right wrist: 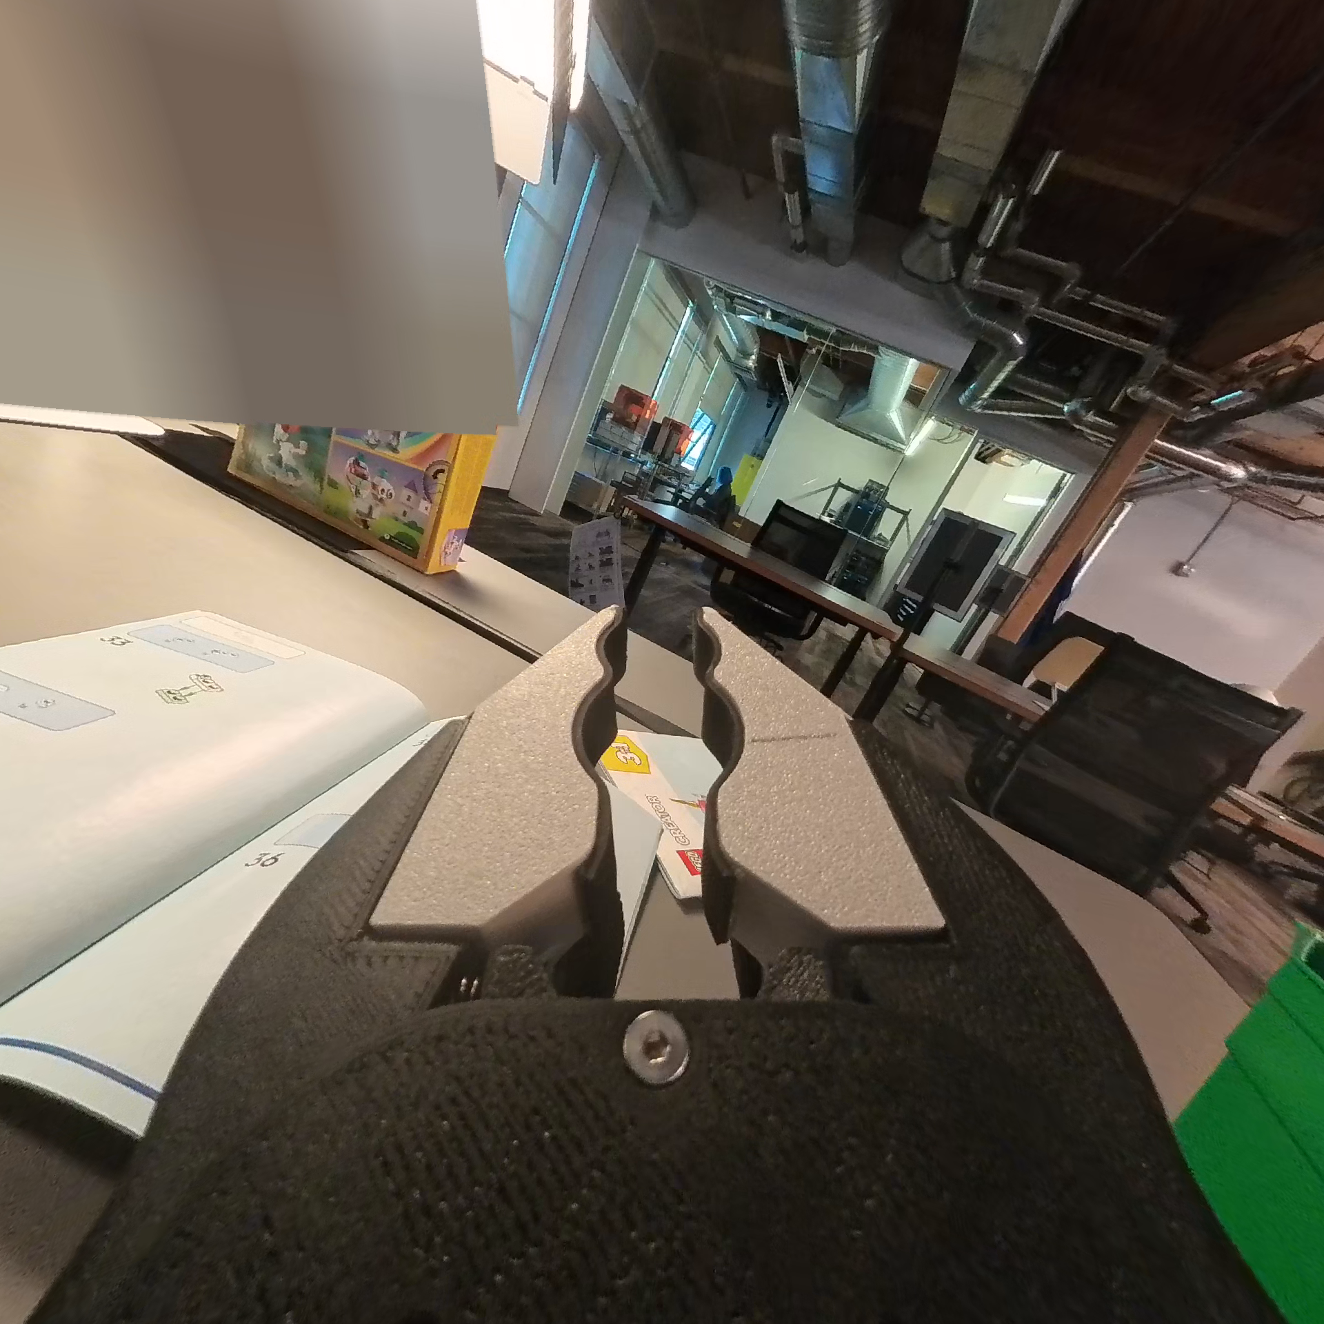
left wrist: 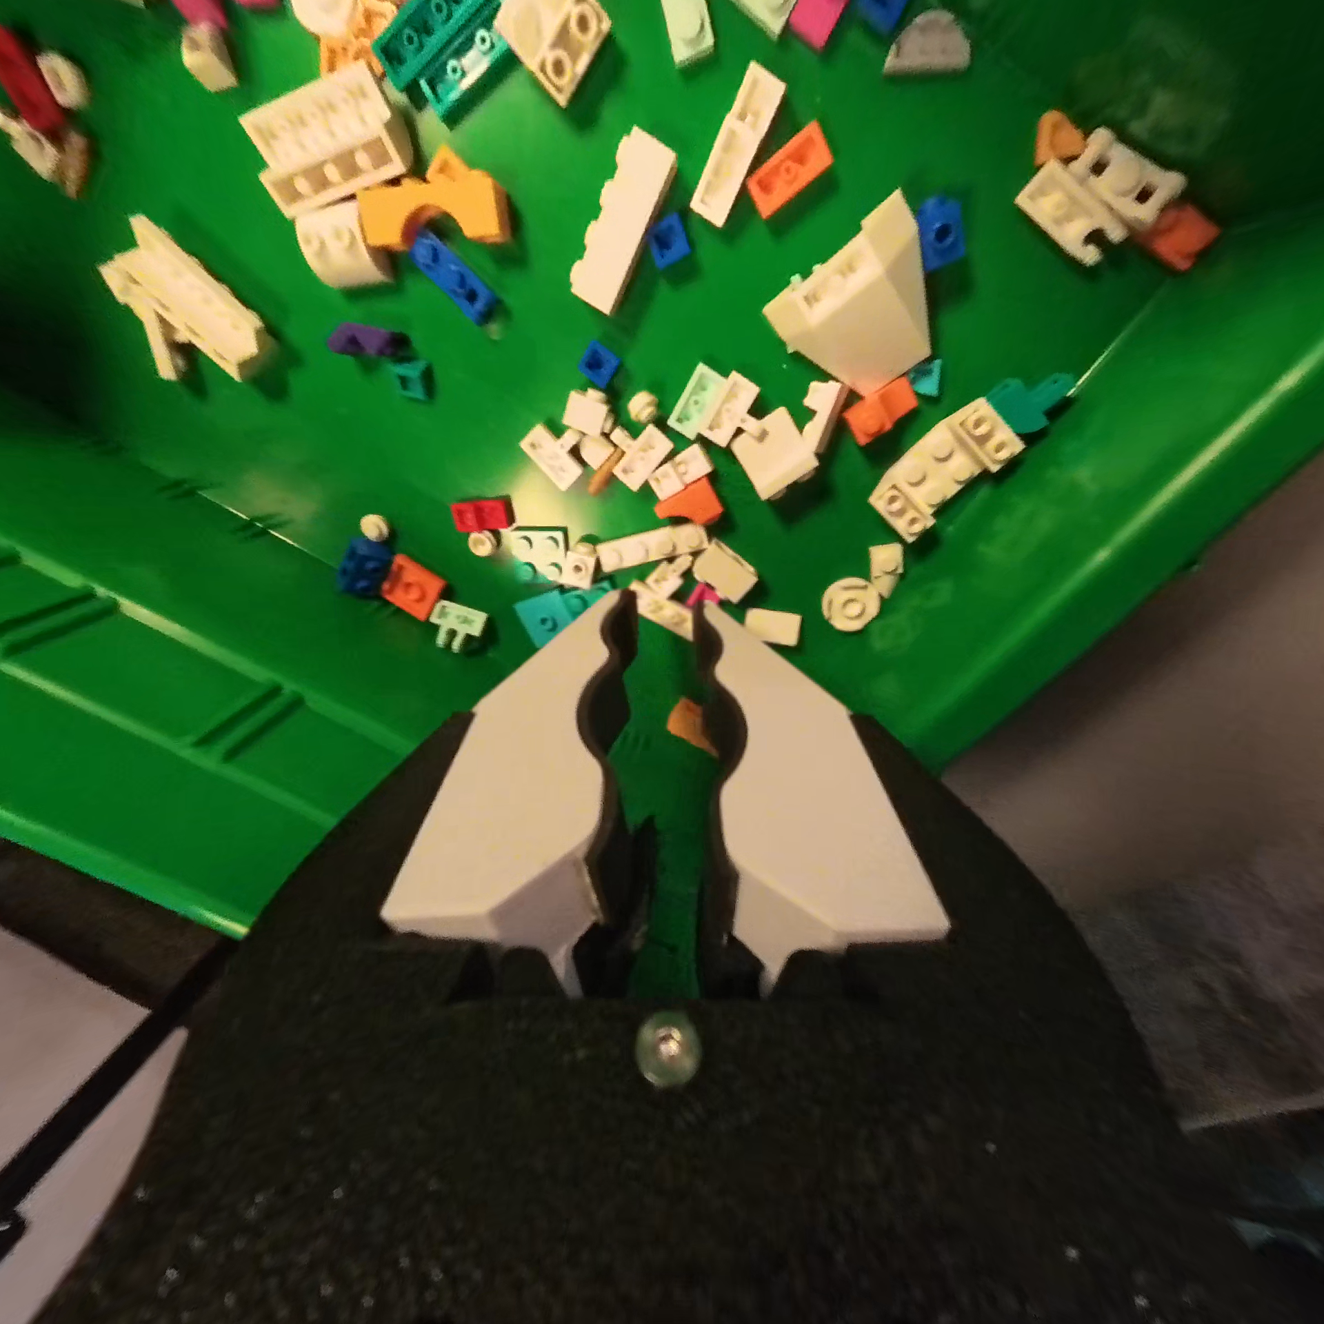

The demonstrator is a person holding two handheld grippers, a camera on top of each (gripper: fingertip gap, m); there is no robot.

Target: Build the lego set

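Many loose Lego pieces lie in a green bin [left wrist: 215, 645]: a large white sloped piece [left wrist: 860, 301], a yellow arch [left wrist: 430, 208], a long white brick [left wrist: 623, 222] and a heap of small white pieces [left wrist: 630, 458]. My left gripper [left wrist: 665, 609] hangs over the near end of the bin, its jaws a little apart and empty, tips just above small white pieces and beside a teal plate [left wrist: 544, 616]. A small orange piece [left wrist: 689, 723] shows on the bin floor between the fingers. My right gripper [right wrist: 659, 630] is open and empty, held above the table [right wrist: 143, 544], pointing out into the room.
An open instruction booklet [right wrist: 179, 752] lies at the left on the table. A second booklet [right wrist: 666, 809] lies under the right fingers. The Lego box [right wrist: 372, 487] stands at the back. The green bin's corner [right wrist: 1261, 1118] shows at lower right. Desks and chairs stand farther off. Spacing between my two grippers at the tips: around 55 cm. The right gripper is farther from the teal plate [left wrist: 544, 616], some 55 cm, than the left, some 4 cm. From my left tips it is roughly 9 cm to the long white brick [left wrist: 623, 222]; from my right, 50 cm. The yellow arch [left wrist: 430, 208] is about 10 cm from my left fingertips and 50 cm from my right.
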